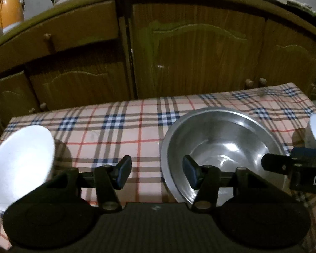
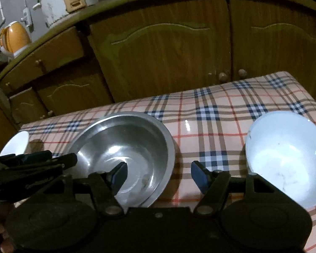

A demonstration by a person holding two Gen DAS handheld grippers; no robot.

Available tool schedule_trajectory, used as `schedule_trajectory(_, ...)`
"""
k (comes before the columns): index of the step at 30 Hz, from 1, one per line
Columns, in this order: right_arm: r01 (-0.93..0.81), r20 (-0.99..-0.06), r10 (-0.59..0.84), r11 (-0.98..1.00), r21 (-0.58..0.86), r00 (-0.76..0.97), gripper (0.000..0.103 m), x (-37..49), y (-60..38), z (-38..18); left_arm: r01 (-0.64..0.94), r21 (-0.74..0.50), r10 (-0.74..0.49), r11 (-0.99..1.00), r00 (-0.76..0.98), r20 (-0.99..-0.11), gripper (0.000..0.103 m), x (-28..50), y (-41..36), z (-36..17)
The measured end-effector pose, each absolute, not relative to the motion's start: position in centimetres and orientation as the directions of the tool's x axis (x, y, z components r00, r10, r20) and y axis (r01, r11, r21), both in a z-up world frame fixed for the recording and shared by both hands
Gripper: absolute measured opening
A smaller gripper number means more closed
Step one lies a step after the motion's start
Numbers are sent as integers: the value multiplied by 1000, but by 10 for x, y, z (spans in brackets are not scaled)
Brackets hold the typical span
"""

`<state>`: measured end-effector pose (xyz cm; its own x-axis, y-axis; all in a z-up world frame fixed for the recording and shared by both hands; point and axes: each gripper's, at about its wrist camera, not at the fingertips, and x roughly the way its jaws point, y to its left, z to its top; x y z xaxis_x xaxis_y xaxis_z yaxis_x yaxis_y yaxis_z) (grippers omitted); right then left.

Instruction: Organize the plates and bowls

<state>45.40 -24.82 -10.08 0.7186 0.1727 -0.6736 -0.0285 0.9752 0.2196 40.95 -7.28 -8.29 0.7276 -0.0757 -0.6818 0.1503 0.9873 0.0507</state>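
— Steel is what's filling the middle of both views: the steel bowl [image 1: 219, 147] is sitting upright on the counter [image 1: 120, 130], which is wearing a plaid cloth of pink, navy and red.

— And where are your claws hanging?

— I'm holding my left claw [image 1: 157, 174] above the near edge of the counter, low in the centre of the left wrist view. Its jaws are standing apart with nothing between them; only plaid cloth and the steel bowl's left rim are showing in the gap. My right claw [image 2: 158, 177] is hovering the same way in the right wrist view, jaws wide apart and gripping nothing, with the steel bowl's right rim lying under its left finger.

— What else is lying there?

— Two white bowls. The left white bowl [image 1: 21, 166] is sitting at the lower left of the left wrist view, well apart from the steel one. The right white bowl [image 2: 284, 166] is resting at the right edge of the right wrist view, faint smudges showing inside it. The steel bowl is standing between them.

— Anything behind?

— Brown wooden cabinets [image 2: 168, 52] are running across the upper half of both frames. On their top, at the upper left, a white rice cooker [image 2: 65, 2] and an orange kettle [image 2: 14, 38] are standing.
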Motion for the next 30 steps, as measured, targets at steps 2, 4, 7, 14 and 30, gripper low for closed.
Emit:
schedule_trajectory(2,-13,-687,164,975,220,708,79,458,-248,-107,152,39,-83,988,715,-694,40,414,-74,-89)
schedule_trajectory(4,0,-689,178,968,250,702,62,460,-251,-112,164,17,-104,986,703,-704,31,415,-74,-93)
schedule_trajectory(7,-6,-695,204,961,276,690,22,462,-252,-117,192,12,-131,981,711,-691,22,413,-77,-94)
schedule_trajectory(14,-10,-665,182,967,254,724,22,444,-251,-103,194,-10,-150,981,729,-668,20,396,-76,-79)
schedule_trajectory(30,-47,-569,160,977,209,806,22,348,-254,-15,182,1,-148,983,803,-578,20,307,-78,0)
